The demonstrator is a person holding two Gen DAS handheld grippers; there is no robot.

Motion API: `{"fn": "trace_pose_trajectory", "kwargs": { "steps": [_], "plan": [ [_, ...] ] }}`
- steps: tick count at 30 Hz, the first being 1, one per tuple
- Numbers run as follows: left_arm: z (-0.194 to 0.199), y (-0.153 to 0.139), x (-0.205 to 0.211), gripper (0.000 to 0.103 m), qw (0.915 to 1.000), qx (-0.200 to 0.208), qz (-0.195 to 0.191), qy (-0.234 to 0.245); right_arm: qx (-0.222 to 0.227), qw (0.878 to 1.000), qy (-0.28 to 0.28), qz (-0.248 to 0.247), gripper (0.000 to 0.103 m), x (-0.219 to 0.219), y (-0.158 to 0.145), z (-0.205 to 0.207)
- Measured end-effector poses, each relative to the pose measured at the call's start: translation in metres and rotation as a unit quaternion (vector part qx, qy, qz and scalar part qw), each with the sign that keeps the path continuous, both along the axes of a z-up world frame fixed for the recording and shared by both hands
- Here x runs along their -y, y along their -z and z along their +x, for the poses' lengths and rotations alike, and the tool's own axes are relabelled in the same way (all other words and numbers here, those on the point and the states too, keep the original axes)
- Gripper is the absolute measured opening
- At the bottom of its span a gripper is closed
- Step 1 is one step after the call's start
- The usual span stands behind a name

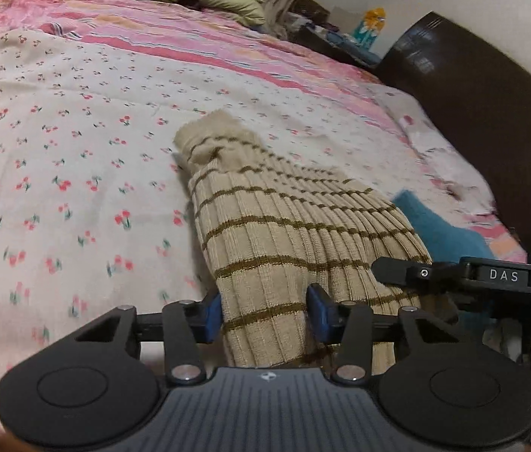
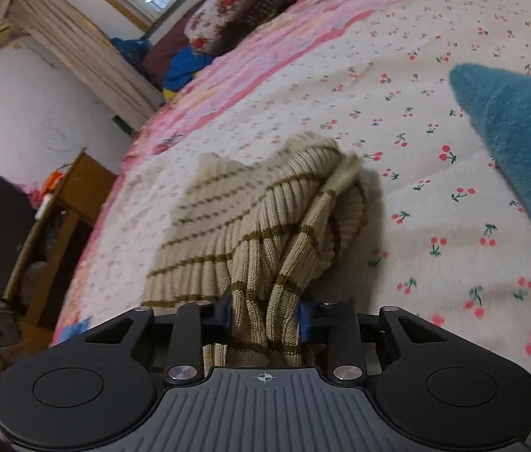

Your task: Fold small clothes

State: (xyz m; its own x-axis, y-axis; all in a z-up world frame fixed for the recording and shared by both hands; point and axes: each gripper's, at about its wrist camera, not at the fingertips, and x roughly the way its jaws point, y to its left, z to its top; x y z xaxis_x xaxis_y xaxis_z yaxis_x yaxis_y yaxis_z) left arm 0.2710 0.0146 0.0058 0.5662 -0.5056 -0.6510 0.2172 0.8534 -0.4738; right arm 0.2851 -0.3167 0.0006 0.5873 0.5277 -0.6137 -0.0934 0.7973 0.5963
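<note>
A beige ribbed knit garment with thin brown stripes (image 1: 284, 226) lies bunched on the cherry-print bedspread (image 1: 58, 150). My left gripper (image 1: 265, 314) is shut on its near edge, the knit pinched between the blue pads. My right gripper (image 2: 265, 318) is shut on another part of the same garment (image 2: 265, 218), which hangs in folds from its pads. In the left wrist view the right gripper's black body (image 1: 491, 277) sits just to the right, over the garment.
A teal fuzzy garment (image 2: 521, 143) lies on the bed to the right; it also shows in the left wrist view (image 1: 438, 229). A dark headboard (image 1: 472, 113), pillows (image 2: 235, 11), a wooden cabinet (image 2: 58, 226) and curtains surround the bed.
</note>
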Motion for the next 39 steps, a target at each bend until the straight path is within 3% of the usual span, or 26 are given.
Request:
{"fn": "trace_pose_trajectory", "kwargs": {
  "steps": [3,6,7,10,14,17,23,27,32,35,37,39],
  "plan": [
    [-0.022,-0.001,0.000,0.050,1.0000,0.002,-0.001,0.003,-0.012,1.000,-0.006,-0.008,0.029,0.007,-0.002,-0.016],
    [-0.033,0.011,0.017,0.052,0.9964,0.005,0.085,0.000,-0.047,0.996,0.005,-0.074,0.036,0.004,0.014,-0.022],
    [-0.037,0.010,0.020,0.052,0.9955,0.012,0.094,-0.001,-0.043,0.996,0.008,-0.080,0.036,0.003,0.013,-0.025],
    [-0.046,-0.004,0.024,0.052,0.9917,0.030,0.124,-0.016,-0.006,0.993,0.019,-0.114,0.037,-0.002,-0.007,-0.041],
    [-0.066,-0.022,0.036,0.055,0.9783,0.061,0.195,-0.035,0.061,0.984,0.029,-0.164,0.037,-0.009,-0.039,-0.071],
    [-0.070,-0.018,0.040,0.059,0.9739,0.055,0.215,-0.047,0.079,0.981,0.012,-0.175,0.037,-0.020,-0.042,-0.088],
    [-0.079,-0.012,0.042,0.059,0.9746,0.059,0.211,-0.048,0.108,0.974,-0.025,-0.196,0.038,-0.063,-0.061,-0.051],
    [-0.074,-0.002,0.043,0.059,0.9771,0.053,0.201,-0.046,0.115,0.958,-0.077,-0.251,0.046,-0.117,-0.066,0.005],
    [-0.068,0.005,0.043,0.058,0.9817,0.051,0.180,-0.035,0.074,0.950,-0.107,-0.285,0.049,-0.169,-0.036,0.074],
    [-0.065,0.006,0.044,0.058,0.9821,0.056,0.178,-0.024,0.063,0.938,-0.123,-0.319,0.048,-0.193,-0.014,0.098],
    [-0.062,0.007,0.041,0.058,0.9837,0.055,0.170,-0.020,0.055,0.924,-0.125,-0.357,0.037,-0.204,0.002,0.109],
    [-0.060,0.008,0.037,0.058,0.9853,0.052,0.161,-0.020,0.031,0.924,-0.120,-0.363,0.021,-0.201,0.013,0.123]
  ]
}}
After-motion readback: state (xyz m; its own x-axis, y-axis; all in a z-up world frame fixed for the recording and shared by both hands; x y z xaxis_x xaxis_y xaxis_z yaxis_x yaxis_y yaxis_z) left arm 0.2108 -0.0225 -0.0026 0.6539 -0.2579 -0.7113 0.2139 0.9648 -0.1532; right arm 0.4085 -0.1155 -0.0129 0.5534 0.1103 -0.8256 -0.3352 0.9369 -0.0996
